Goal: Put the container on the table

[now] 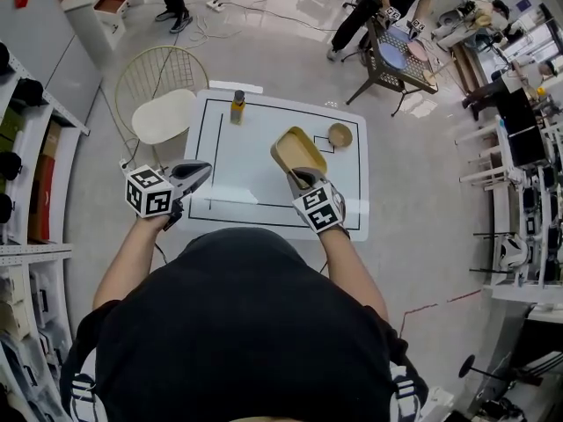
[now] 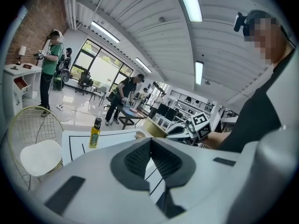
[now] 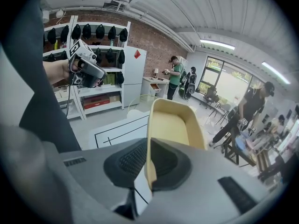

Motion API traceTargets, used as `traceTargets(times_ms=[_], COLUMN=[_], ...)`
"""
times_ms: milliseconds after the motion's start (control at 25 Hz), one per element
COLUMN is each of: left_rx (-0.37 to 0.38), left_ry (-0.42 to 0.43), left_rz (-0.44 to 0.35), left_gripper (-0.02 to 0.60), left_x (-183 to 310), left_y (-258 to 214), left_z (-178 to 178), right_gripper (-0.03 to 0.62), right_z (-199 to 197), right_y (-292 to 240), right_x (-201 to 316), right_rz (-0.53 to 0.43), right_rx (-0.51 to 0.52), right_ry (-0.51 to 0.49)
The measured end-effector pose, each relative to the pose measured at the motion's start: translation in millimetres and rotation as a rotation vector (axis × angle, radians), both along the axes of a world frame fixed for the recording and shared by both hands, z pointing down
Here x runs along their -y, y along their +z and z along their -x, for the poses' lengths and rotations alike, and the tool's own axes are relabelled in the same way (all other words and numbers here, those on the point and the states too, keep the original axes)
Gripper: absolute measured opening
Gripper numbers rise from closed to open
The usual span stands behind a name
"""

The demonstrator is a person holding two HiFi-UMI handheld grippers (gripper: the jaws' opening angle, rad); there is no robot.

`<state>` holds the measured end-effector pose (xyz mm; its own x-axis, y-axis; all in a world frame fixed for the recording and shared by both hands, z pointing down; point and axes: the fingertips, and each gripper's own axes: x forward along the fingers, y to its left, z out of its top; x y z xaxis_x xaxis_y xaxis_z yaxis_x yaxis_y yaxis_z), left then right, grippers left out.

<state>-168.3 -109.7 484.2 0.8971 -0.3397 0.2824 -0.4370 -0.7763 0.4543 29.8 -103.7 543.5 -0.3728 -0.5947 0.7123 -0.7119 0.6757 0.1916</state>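
A tan rectangular container hangs tilted above the white table, right of its middle. My right gripper is shut on the container's near wall. In the right gripper view the thin wall stands pinched between the dark pads, and the container's hollow faces up and away. My left gripper hovers over the table's near left corner, jaws shut with nothing between them. From the left gripper view the container and right gripper show to the right.
A yellow bottle stands at the table's far edge. A small round tan bowl sits at the far right. A wire chair with a white seat stands off the far left corner. Shelves line the left wall; people work further back.
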Motion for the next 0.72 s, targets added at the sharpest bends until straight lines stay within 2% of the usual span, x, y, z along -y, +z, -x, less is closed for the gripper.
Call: traceTargets(times_ms=[720], left_rx=[-0.002], left_ry=[-0.011], left_rz=[0.018], left_gripper=[0.008], left_x=[24], left_y=[5], left_z=[-33], right_gripper=[0.020], right_z=[-30], right_y=[13], right_x=[25], right_rz=[0.032], right_rx=[0.002], right_ry=[-0.008])
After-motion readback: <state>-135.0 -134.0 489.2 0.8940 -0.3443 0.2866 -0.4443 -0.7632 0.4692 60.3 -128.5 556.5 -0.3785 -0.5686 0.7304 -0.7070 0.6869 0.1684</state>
